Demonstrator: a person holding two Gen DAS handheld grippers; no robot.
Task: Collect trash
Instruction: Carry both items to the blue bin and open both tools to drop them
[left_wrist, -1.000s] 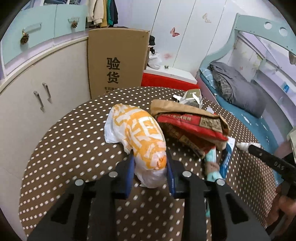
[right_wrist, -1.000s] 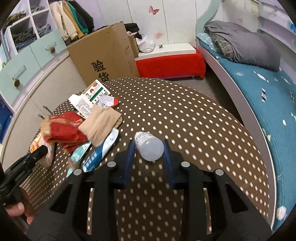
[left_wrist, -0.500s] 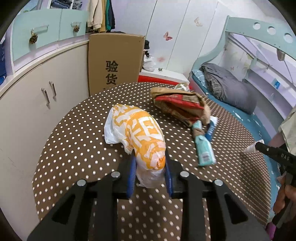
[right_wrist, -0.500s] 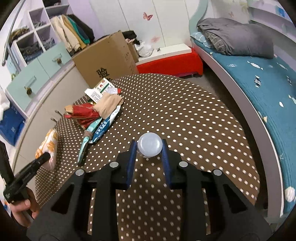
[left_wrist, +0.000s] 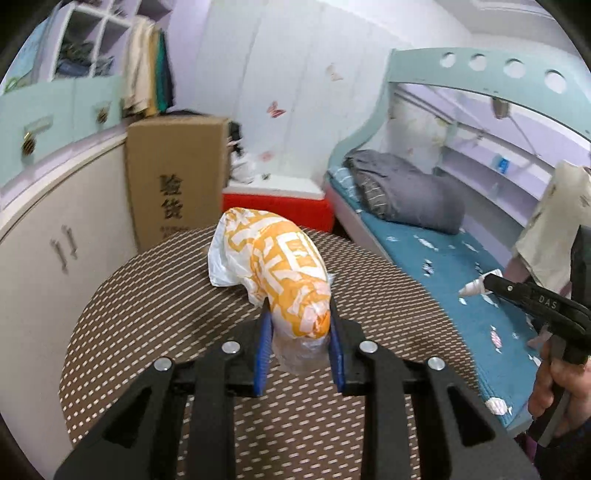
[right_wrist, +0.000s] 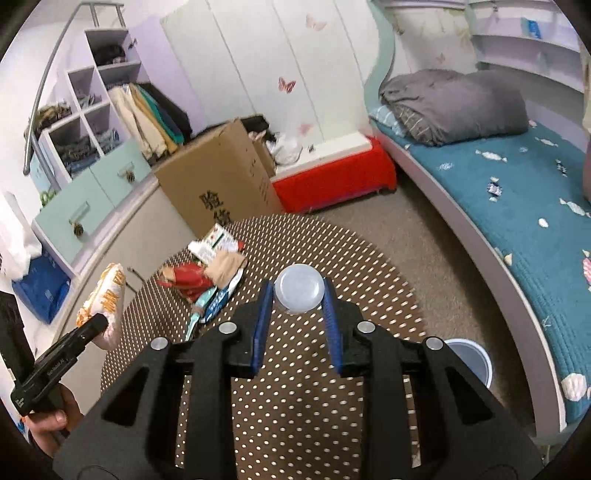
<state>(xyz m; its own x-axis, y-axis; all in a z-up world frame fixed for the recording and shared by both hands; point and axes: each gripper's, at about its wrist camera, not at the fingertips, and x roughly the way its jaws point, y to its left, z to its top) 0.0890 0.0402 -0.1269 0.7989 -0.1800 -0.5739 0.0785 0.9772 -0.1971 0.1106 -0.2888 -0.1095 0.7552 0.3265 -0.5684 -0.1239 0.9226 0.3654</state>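
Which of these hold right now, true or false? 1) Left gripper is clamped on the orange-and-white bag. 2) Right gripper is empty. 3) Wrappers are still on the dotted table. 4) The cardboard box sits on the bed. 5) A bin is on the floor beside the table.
1) True: the left gripper pinches the orange-and-white bag.
2) False: the right gripper grips a small white bottle.
3) True: wrappers lie on the dotted table.
4) False: the cardboard box stands on the floor by the cabinets.
5) True: a bin stands between table and bed.
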